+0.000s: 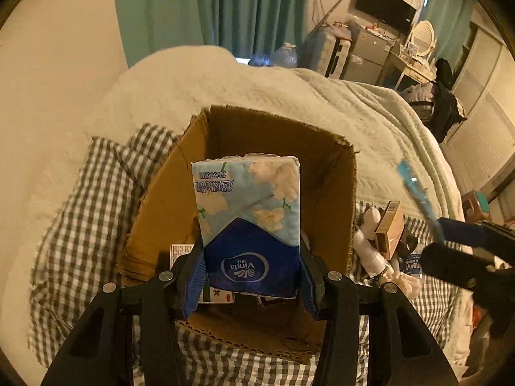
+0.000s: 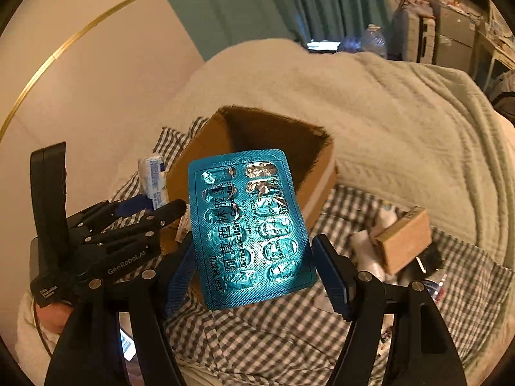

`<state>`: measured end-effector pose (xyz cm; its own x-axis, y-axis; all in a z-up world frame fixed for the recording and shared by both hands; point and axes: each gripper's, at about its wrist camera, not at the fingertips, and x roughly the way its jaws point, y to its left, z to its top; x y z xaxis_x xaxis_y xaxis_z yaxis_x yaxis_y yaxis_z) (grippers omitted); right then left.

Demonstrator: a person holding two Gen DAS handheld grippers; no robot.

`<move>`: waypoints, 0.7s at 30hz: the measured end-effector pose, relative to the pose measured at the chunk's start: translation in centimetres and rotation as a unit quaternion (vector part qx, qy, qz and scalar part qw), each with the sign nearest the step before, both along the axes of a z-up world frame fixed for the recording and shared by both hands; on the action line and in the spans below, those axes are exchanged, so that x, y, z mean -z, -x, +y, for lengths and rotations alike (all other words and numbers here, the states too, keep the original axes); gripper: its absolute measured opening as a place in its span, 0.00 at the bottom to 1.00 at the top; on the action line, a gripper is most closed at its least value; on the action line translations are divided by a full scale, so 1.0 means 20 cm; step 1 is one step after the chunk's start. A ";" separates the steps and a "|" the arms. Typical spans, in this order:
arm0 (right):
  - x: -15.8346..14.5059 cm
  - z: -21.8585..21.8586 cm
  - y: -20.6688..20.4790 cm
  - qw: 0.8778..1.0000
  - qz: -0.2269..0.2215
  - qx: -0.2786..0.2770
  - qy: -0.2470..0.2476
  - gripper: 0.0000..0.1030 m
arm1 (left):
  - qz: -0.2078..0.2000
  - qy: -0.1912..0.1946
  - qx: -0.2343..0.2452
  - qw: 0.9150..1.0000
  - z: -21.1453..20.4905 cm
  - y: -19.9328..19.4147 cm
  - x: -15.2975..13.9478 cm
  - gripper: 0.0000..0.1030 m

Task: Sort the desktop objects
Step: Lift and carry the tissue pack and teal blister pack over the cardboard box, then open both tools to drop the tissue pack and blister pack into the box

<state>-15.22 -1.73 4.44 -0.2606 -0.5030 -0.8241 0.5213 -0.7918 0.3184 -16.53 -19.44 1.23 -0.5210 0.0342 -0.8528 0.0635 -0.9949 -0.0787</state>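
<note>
Brown cardboard is filling the middle of both views: an open cardboard box (image 1: 325, 173) is sitting on a checked cloth (image 1: 80, 212) spread over the bed, with a pale quilt (image 1: 225, 77) bunched up behind it.

In our left hand-held gripper (image 1: 251, 276) we are grasping a tissue pack (image 1: 248, 212), blue and white with a flower print; the blue pads are pressing on both sides of its lower end, and the pack is standing up in front of the box opening. A flat printed packet is lying inside the box, mostly hidden behind the pack.

In our right hand-held gripper (image 2: 254, 276) we are carrying a teal blister sheet of pills (image 2: 248, 225), some pockets already burst. Its left edge is lying against the left pad, but a gap is showing at the right pad, so we cannot tell how firmly it is clamped. The sheet is hanging in front of the box, nearer its left side.

To the right of the box, a small brown carton (image 2: 402, 241) is resting tilted on some white bottles (image 1: 370, 247) on the cloth.
</note>
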 end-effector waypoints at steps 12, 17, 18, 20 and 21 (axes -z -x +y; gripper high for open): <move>0.19 -0.19 0.13 0.998 -0.051 0.010 0.025 0.68 | -0.029 0.036 0.012 0.999 -0.08 0.05 0.16 0.49; 0.21 -0.21 0.16 0.998 -0.055 0.014 0.034 0.72 | -0.032 0.030 0.009 0.999 -0.09 0.06 0.18 0.50; 0.21 -0.20 0.16 0.998 -0.053 0.013 0.035 0.74 | -0.032 0.033 0.010 0.999 -0.08 0.06 0.18 0.54; 0.19 -0.19 0.16 0.998 -0.046 0.016 0.034 0.78 | -0.030 0.044 0.012 0.999 -0.06 0.05 0.16 0.66; 0.18 -0.18 0.16 0.998 -0.042 0.018 0.034 0.78 | -0.028 0.050 0.012 0.998 -0.05 0.05 0.16 0.76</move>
<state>-18.33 -5.37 0.76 -0.2113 -0.5495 -0.8083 0.4613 -0.7852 0.4132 -17.56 -20.48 -1.88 -0.4720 -0.0403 -0.8807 0.0419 -0.9989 0.0233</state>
